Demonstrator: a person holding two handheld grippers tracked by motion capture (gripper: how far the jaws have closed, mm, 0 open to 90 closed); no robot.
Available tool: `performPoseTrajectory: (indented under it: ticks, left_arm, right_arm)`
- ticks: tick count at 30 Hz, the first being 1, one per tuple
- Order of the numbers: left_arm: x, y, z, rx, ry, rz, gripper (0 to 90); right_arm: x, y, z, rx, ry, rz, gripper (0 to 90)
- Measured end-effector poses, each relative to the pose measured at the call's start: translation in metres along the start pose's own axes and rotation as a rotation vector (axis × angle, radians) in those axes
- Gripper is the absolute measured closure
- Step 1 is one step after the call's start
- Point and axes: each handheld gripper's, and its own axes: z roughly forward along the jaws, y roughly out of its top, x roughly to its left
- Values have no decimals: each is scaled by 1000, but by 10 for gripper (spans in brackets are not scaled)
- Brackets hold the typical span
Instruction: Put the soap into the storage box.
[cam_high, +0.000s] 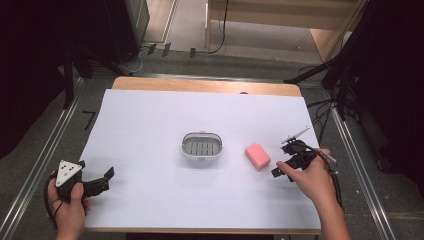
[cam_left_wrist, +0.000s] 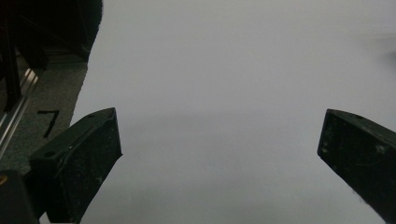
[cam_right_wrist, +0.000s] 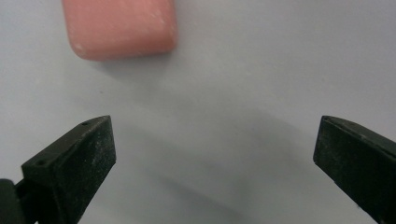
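A pink soap bar (cam_high: 257, 156) lies on the white sheet (cam_high: 150, 125), right of a small grey slotted dish (cam_high: 201, 146) at the sheet's middle. My right gripper (cam_high: 281, 160) is just right of the bar, held low and pointing at it. In the right gripper view the bar (cam_right_wrist: 120, 28) sits ahead at upper left, beyond the open jaws (cam_right_wrist: 215, 149), and nothing is between them. At the sheet's front left corner my left gripper (cam_high: 97, 172) is open over bare sheet. Its jaws (cam_left_wrist: 219, 140) stand wide apart in the left gripper view.
The sheet covers a wooden table (cam_high: 200, 86) whose far edge shows. Metal rails (cam_high: 45, 155) run along both sides on grey floor, with a black "7" mark (cam_high: 89, 119) at left. Dark stands and cables (cam_high: 340, 90) crowd the back right.
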Motion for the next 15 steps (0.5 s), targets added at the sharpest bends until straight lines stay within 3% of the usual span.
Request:
performPoseTrajectory:
  ticks: [15]
  left_arm:
    - [0, 0, 0, 0, 0, 3, 0]
  right_arm:
    - [27, 34, 5, -13, 22, -60, 22]
